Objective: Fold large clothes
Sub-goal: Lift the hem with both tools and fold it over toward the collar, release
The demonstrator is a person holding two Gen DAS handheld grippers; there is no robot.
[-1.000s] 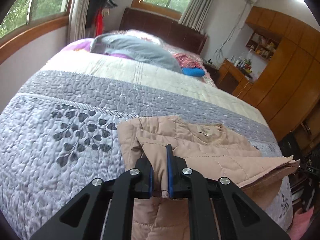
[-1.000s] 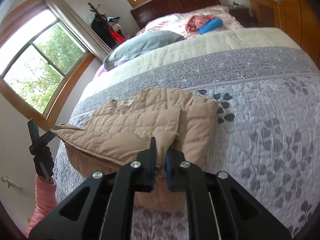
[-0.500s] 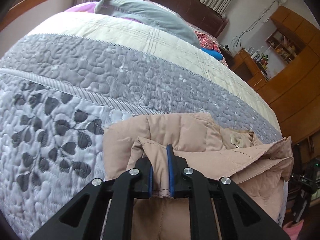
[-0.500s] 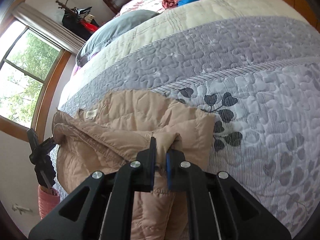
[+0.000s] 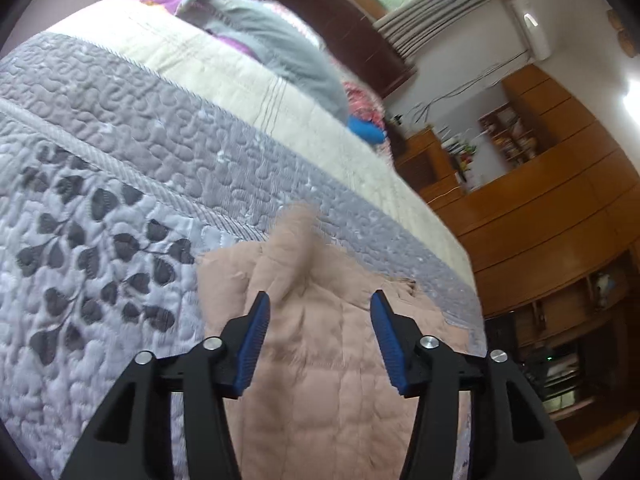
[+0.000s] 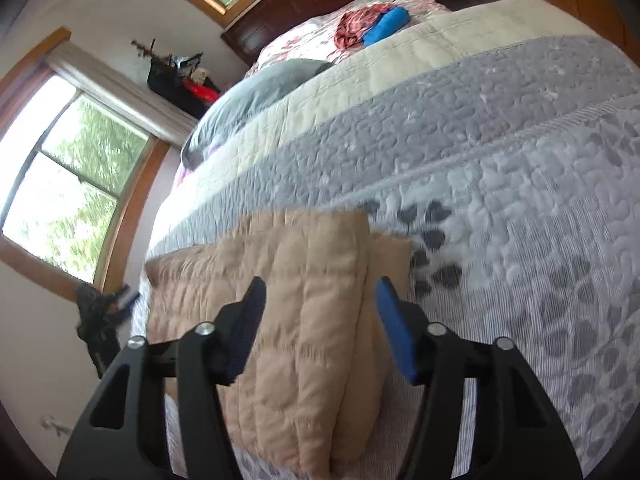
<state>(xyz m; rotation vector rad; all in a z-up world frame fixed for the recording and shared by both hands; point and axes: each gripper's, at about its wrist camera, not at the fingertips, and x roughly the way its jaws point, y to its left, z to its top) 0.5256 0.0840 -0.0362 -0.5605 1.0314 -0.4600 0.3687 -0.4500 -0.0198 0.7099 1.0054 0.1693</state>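
A beige quilted jacket [image 5: 320, 360] lies folded on the grey and lilac bedspread [image 5: 100, 240], near the bed's front edge. My left gripper [image 5: 318, 304] hovers just above it; its jaws are opening and the blue pads [image 5: 256, 332] touch no cloth. A blurred flap of the jacket [image 5: 296, 232] drops ahead of the fingers. In the right wrist view the same jacket [image 6: 296, 320] shows as a flat folded stack. My right gripper [image 6: 320, 292] is over its right part, jaws opening, pads clear of the fabric.
A grey pillow [image 5: 272, 40] and a blue bundle [image 6: 386, 24] lie at the head of the bed. Wooden cabinets [image 5: 540, 220] stand to the right of the bed. A window [image 6: 60, 184] and the wall run along its left side.
Both grippers carried the jacket's edge forward and down over the rest of it, then let go. Their jaws went from shut on the cloth to wide apart.
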